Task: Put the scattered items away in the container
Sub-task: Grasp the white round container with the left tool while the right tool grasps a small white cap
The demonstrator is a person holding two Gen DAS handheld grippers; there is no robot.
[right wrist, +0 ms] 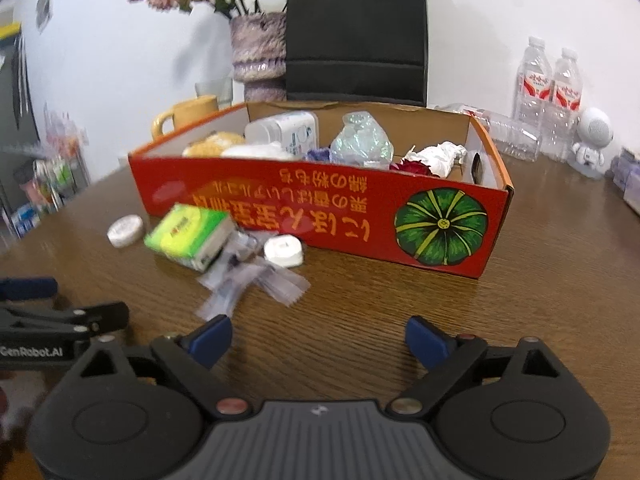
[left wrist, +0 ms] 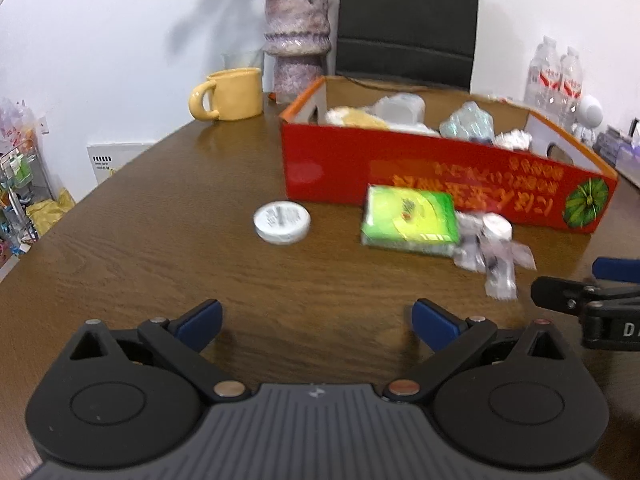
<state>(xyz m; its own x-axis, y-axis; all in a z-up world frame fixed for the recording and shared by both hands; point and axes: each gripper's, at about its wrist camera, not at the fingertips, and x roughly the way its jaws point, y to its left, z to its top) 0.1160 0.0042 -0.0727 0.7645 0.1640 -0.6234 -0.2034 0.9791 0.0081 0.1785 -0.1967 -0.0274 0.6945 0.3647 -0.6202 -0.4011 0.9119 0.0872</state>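
1. On the brown wood-grain table [left wrist: 140,240], my left gripper [left wrist: 316,322] hovers low with its blue-padded fingers [left wrist: 202,320] spread wide, nothing between them.
2. My right gripper [right wrist: 318,340] is likewise splayed apart and empty; its matte black arms end in blue pads [right wrist: 212,338].
3. Ahead stands the container, a long red cardboard box [right wrist: 340,208] with an open top, a printed green pumpkin on its glossy side and plain brown inner walls.
4. Inside it lie a white plastic bottle [right wrist: 288,132], a crinkled iridescent wrapper [right wrist: 362,140], crumpled white paper [right wrist: 438,156] and something soft and tan [right wrist: 214,142].
5. Still outside, just in front of the box: a green rectangular tissue pack [right wrist: 188,236], slightly blurred, resting against a heap of clear crinkly sachets [right wrist: 252,276].
6. A small round white lid [right wrist: 283,252] sits beside that heap, close to the box wall.
7. A second flat white disc-shaped jar [left wrist: 282,222] lies apart to the left of the tissue pack.
8. Behind the box are a yellow ceramic mug [left wrist: 230,94] and a speckled purple vase [left wrist: 296,36].
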